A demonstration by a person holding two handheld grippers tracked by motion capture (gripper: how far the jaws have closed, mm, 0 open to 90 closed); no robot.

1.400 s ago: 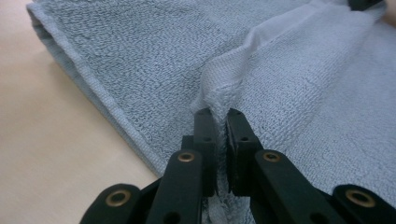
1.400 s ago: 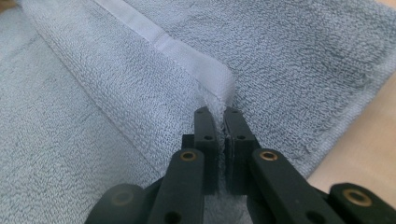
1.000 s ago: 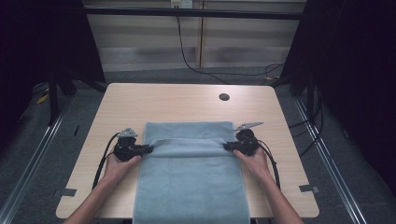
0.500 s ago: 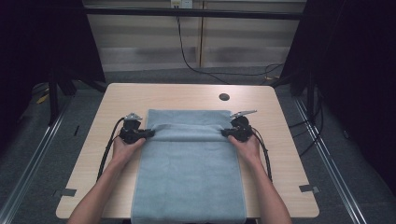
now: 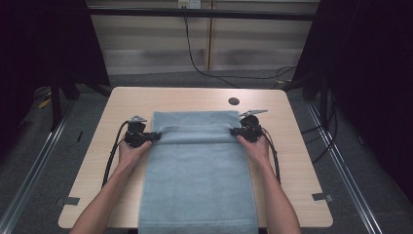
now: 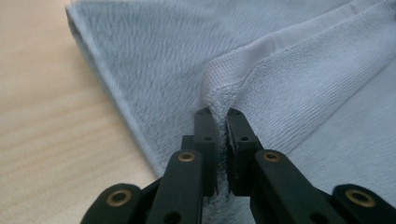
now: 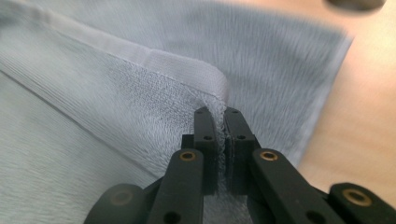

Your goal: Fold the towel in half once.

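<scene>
One towel [image 5: 197,180], pale blue-grey and soft-piled, lies on the wooden table [image 5: 297,161] with its long axis running from the person's edge straight away toward the far side; its near end hangs just over the near table edge. Its surface is smooth and flat along the near stretch, with a stitched hem band at the folded-over end. Farther up, that end is drawn back over the towel's own body, making a raised ridge across its width. At the ridge's left corner the left gripper [image 5: 155,137] has its jaws clamped on the hem; in the left gripper view the corner [image 6: 219,93] is pinched between the two black jaws and peaks up just beyond their tips. At the right corner the right gripper [image 5: 234,131] clamps the hem likewise [image 7: 215,88]. Beyond the ridge, a short flat stretch of towel reaches toward a dark round hole [image 5: 234,101] in the table.
</scene>
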